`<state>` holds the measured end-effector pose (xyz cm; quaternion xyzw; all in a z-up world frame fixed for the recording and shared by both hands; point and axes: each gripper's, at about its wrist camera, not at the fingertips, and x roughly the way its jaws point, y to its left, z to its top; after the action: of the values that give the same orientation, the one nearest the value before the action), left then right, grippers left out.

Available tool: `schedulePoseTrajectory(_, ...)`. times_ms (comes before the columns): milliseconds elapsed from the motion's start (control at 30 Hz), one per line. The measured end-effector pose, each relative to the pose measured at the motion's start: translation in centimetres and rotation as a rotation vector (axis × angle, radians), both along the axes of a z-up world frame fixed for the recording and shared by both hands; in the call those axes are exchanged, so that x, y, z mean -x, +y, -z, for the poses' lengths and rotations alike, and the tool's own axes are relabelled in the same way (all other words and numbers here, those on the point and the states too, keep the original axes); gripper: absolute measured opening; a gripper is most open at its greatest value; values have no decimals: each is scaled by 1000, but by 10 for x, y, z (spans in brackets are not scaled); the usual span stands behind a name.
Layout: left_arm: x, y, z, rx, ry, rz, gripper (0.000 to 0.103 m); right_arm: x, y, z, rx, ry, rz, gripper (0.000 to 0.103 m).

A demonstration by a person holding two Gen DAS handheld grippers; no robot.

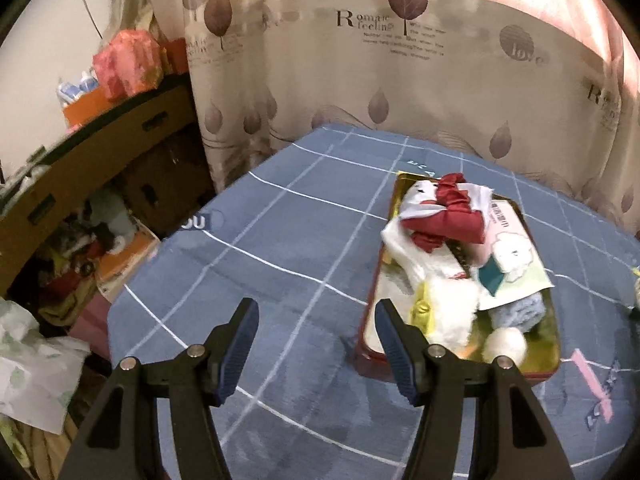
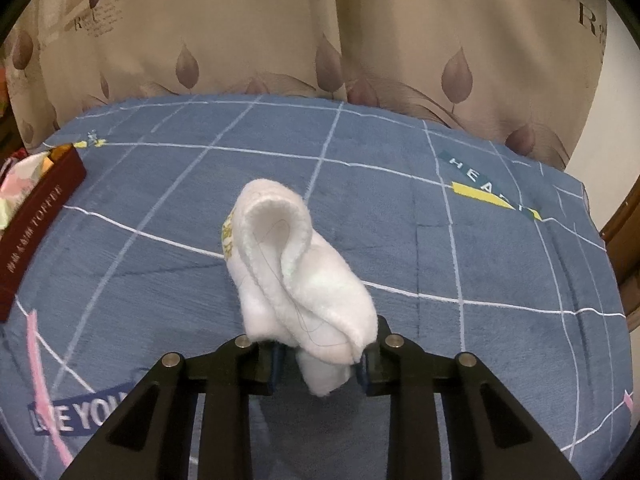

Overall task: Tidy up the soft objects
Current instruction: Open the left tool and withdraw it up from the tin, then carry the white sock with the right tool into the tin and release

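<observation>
A dark red tin [image 1: 374, 354] stands on the blue checked blanket [image 1: 280, 248], filled with soft things: a red cloth [image 1: 448, 216], a white fluffy piece [image 1: 452, 312], a blue knit piece [image 1: 520, 312] and a white pom ball [image 1: 506, 344]. My left gripper [image 1: 316, 312] is open over bare blanket just left of the tin, with nothing between its fingers. In the right wrist view my right gripper [image 2: 320, 360] is shut on a folded white terry cloth [image 2: 296, 264] with a yellow print, which rises up over the blanket. The tin [image 2: 36, 216] is at that view's far left edge.
A leaf-print curtain [image 1: 360, 80] hangs behind the bed. Cardboard boxes [image 1: 100, 160] and floor clutter [image 1: 80, 264] lie past the blanket's left edge. A white patterned bag [image 1: 32, 368] lies at the lower left. A wooden frame [image 2: 624, 240] shows at the right.
</observation>
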<state>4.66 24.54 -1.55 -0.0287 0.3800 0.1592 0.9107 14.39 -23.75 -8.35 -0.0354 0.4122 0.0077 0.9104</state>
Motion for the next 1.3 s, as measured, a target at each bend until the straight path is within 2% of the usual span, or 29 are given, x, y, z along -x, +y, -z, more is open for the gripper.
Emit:
schedulePoseTrajectory(167,2,1,1,-2,-2,-5,62,7,26,-18,-40,-10,-46,25)
schedulePoseTrajectory(300,2,-1,0,-39,-4,-5,62,12,56,-35,-61,-22,-108,25)
schedulePoseTrajectory(467,2,6,0,-8,2,-18,62,21,107,-55,-73,-33,-224,25)
schedulePoseTrajectory(700,4,14,-2,-3,-4,-53,62,32,185,-77,-94,-27,-380,25)
schedulePoseTrajectory(1000,3,13,0,-9,6,-50,62,31,273,-72,-90,13,-508,25)
schedulePoseTrajectory(1300,3,19,-1,0,-7,-71,62,15,311,-66,-81,38,-498,26)
